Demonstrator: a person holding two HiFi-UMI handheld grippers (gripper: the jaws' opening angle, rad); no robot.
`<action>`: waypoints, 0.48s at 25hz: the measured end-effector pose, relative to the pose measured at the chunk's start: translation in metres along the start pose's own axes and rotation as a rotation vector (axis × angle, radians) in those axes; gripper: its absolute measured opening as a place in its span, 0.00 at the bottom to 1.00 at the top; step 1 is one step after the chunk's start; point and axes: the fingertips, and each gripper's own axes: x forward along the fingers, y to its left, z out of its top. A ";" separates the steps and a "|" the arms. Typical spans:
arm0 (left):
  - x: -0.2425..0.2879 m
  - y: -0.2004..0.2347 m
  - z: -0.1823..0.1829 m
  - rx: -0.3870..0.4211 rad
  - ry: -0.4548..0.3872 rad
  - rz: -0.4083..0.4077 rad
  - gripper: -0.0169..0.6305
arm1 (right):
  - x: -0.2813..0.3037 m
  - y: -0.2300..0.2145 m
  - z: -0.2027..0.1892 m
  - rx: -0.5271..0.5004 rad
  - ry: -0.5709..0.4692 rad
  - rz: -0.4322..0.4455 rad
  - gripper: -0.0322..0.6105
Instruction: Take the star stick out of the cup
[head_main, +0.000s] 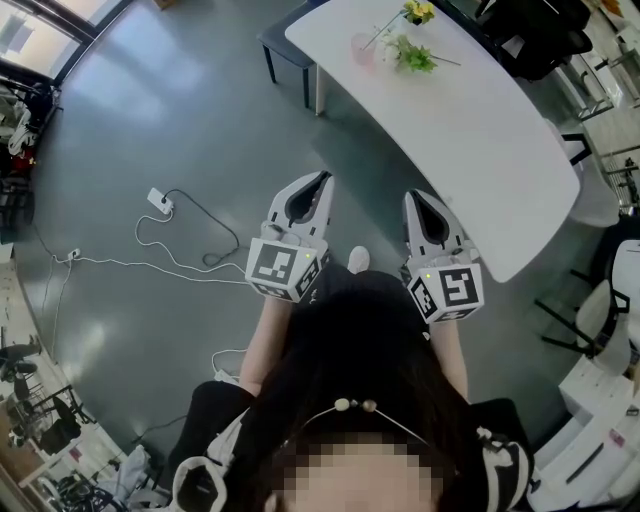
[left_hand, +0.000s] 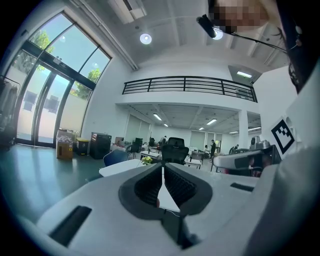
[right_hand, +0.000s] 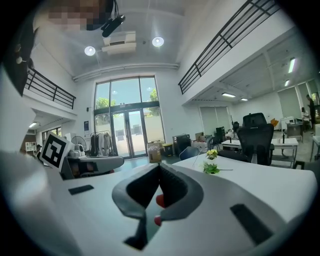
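A small pink cup (head_main: 362, 47) stands at the far end of the white table (head_main: 500, 150). A thin stick (head_main: 385, 28) leans out of it toward a yellow head (head_main: 418, 12). In the right gripper view the stick (right_hand: 199, 159) and its yellow head (right_hand: 212, 153) show beyond the jaws, and the cup is hidden. My left gripper (head_main: 320, 182) and right gripper (head_main: 416, 198) are both held up in front of the person's body, short of the table. Both are shut with nothing in them, the left gripper (left_hand: 162, 166) and right gripper (right_hand: 159, 166) each with tips touching.
A green sprig (head_main: 415, 57) lies beside the cup. A dark bench (head_main: 285, 45) stands left of the table. A power strip (head_main: 160, 200) and cables (head_main: 190, 262) lie on the grey floor. Office chairs (head_main: 600, 310) stand at the right.
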 end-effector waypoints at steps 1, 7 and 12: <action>0.001 -0.003 -0.001 0.001 -0.001 0.002 0.05 | -0.003 -0.004 -0.001 0.005 0.000 -0.001 0.05; 0.003 -0.023 -0.013 -0.012 0.001 0.016 0.05 | -0.019 -0.029 -0.012 0.050 0.002 0.010 0.05; 0.004 -0.030 -0.017 -0.011 0.011 0.018 0.05 | -0.020 -0.040 -0.014 0.068 0.003 0.013 0.05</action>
